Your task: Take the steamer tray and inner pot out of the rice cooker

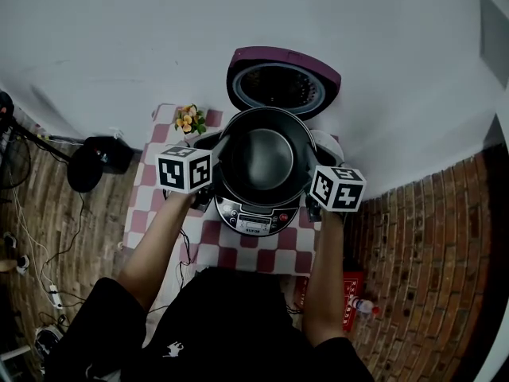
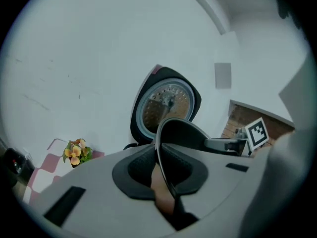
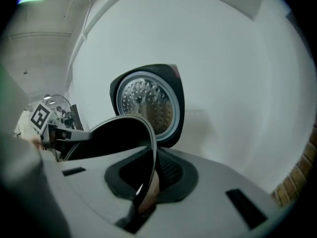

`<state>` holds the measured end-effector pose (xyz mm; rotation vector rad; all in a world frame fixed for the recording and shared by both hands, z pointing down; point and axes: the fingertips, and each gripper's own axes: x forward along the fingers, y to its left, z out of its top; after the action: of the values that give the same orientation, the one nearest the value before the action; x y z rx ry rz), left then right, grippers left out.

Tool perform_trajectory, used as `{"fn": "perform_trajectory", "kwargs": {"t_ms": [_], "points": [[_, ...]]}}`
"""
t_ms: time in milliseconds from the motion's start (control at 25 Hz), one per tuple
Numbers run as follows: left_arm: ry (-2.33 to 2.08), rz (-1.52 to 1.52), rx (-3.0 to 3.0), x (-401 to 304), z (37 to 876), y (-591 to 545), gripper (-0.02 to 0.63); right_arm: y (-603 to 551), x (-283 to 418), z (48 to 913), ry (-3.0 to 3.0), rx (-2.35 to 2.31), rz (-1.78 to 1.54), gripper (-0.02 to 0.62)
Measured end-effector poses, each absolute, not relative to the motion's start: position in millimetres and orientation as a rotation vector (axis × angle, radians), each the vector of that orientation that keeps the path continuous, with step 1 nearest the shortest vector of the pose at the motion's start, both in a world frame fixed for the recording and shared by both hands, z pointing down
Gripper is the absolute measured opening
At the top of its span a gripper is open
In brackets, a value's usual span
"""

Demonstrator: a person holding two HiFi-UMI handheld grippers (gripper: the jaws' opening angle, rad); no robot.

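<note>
Inner pot (image 1: 266, 156) is held over the rice cooker (image 1: 253, 216) at the far edge of the bench (image 1: 231, 253), its rim pinched on opposite sides by the jaws of left gripper (image 1: 217, 159) and right gripper (image 1: 309, 183), so an even lift is needed.

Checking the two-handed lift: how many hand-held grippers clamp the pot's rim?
2: left hand-held gripper grips the inner pot at its left rim; right hand-held gripper at its right rim.
</note>
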<state>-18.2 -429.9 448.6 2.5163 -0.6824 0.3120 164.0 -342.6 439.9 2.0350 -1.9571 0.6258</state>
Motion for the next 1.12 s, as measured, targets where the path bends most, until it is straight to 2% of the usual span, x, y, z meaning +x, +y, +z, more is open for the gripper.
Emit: {"fn": "perform_trajectory", "kwargs": {"t_ms": [520, 1120], "points": [[-0.785, 0.112, 2.588, -32.3, 386.6, -399.6, 0.040, -322.1, 157.0, 383.7, -2.104, 2.105, 0.450, 0.023], [-0.951, 0.003, 2.653, -9.0, 330.8, -319.0, 0.037, -258.7, 186.9, 330.9, -2.283, 2.067, 0.310, 0.025]]}}
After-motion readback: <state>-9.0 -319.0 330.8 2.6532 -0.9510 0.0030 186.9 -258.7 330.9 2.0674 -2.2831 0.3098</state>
